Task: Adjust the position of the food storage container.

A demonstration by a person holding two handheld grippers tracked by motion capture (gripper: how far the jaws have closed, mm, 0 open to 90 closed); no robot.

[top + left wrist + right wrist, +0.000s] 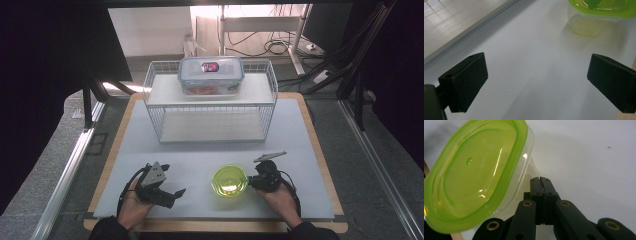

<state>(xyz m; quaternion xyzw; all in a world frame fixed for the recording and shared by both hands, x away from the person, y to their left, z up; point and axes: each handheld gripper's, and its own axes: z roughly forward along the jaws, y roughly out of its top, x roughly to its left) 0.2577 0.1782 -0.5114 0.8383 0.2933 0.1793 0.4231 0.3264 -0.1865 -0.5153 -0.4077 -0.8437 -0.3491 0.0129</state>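
Sitting low and just right of centre in the high view was a small clear plastic container with a lime-green lid (229, 180), upright on the pale grey table mat (210, 150). Seen again at the left of the right gripper view (476, 172), lid towards the camera, and at the upper right of the left gripper view (599, 15).

Held immediately to its right in the high view was the right gripper (259, 181), jaws pressed together with nothing between them, tips close against the container's side; actual contact could not be told. Shown meeting flat at centre in the right gripper view (540, 181), beside the container's clear wall.

Resting at the lower left of the high view, well apart from the container, was the left gripper (172, 192), jaws spread wide and empty. Framed in the left gripper view (536, 80) was bare mat between the two black pads (466, 80).

Standing farther back, at upper centre of the high view, was a white wire rack with two shelves (210, 107). Placed on its top shelf was a clear rectangular storage box with a blue-rimmed lid (211, 74).
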